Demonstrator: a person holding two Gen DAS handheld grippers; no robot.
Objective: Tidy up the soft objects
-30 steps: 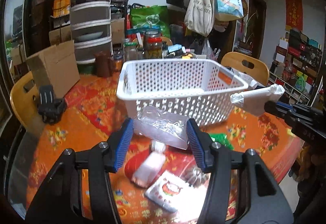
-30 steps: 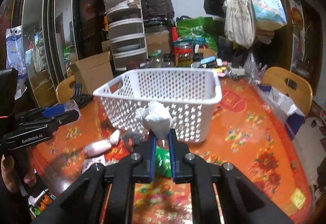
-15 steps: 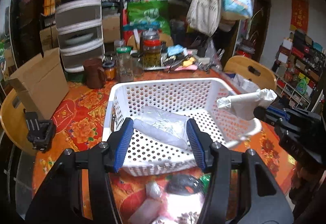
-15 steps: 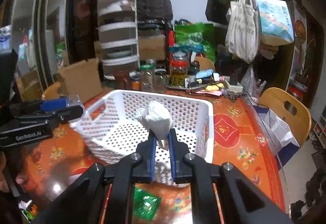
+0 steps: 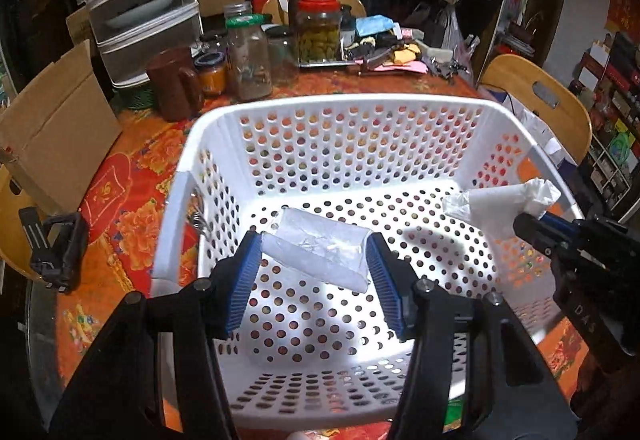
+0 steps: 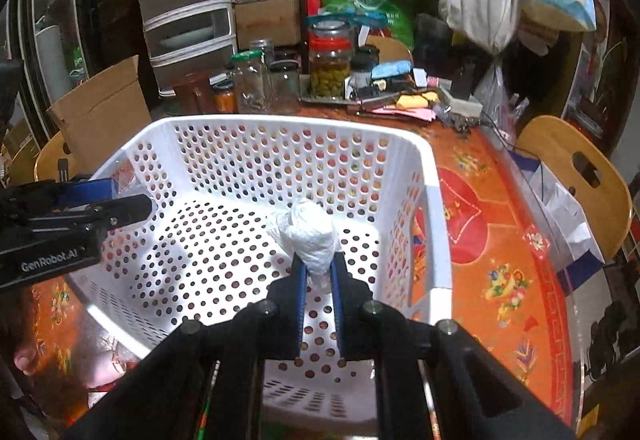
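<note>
While "GenRobot.AI" marks the left gripper (image 6: 132,206), it clamps a clear packet (image 5: 320,250); the right gripper (image 6: 319,276) pinches a white bundle (image 6: 312,236) above the basket (image 6: 434,224).

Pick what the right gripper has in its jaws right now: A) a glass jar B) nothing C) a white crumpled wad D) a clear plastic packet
C: the right gripper is shut on a white crumpled wad over the basket; the clear packet sits in the left gripper.

Bare basket floor (image 5: 320,320) beneath tools
</note>
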